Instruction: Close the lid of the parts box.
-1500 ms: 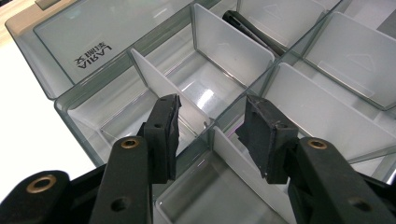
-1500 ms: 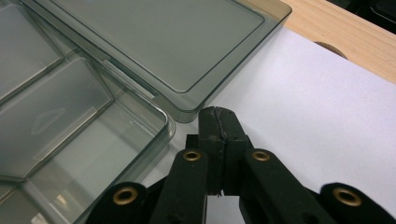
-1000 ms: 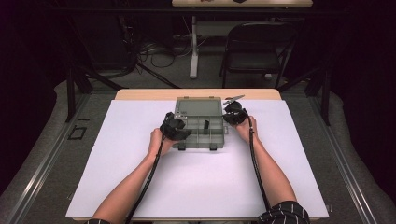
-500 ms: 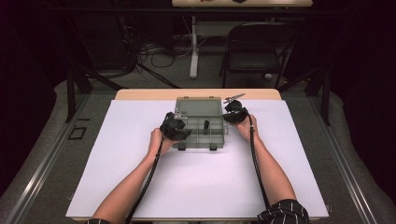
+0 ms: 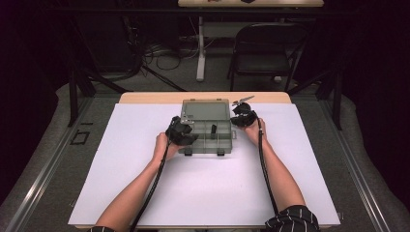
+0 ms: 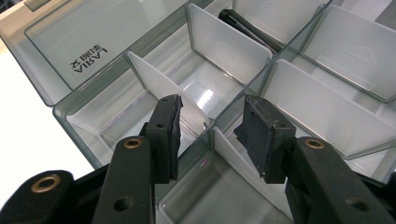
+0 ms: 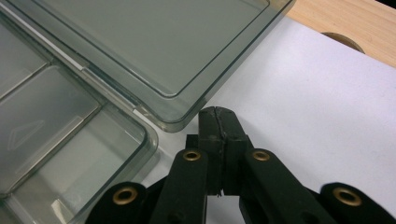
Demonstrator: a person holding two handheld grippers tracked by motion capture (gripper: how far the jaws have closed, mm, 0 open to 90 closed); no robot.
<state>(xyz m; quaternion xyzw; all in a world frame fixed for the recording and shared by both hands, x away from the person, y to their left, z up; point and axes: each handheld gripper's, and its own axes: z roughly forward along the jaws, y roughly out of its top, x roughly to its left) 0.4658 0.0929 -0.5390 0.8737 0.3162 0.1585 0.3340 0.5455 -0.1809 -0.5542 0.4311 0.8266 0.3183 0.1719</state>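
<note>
A clear grey organizer box (image 5: 230, 143) stands open at the far middle of the white table top, its lid (image 5: 205, 110) laid flat behind it. My left gripper (image 5: 183, 131) is at the box's left side. In the left gripper view it (image 6: 212, 112) is open above the compartments, jaws on either side of a white divider (image 6: 159, 84) crossing, holding nothing. A black object (image 6: 243, 28) lies in a farther compartment (image 5: 213, 131). My right gripper (image 5: 240, 118) sits at the box's right rear corner. It (image 7: 218, 112) is shut and empty, its tip just off the lid's corner (image 7: 177, 122).
The white sheet (image 5: 203, 188) covers most of the wooden table (image 5: 145, 97), with wide free room in front of the box. A round hole (image 7: 343, 41) shows in the wood. A folding chair (image 5: 263, 53), a table leg and cables stand beyond the far edge.
</note>
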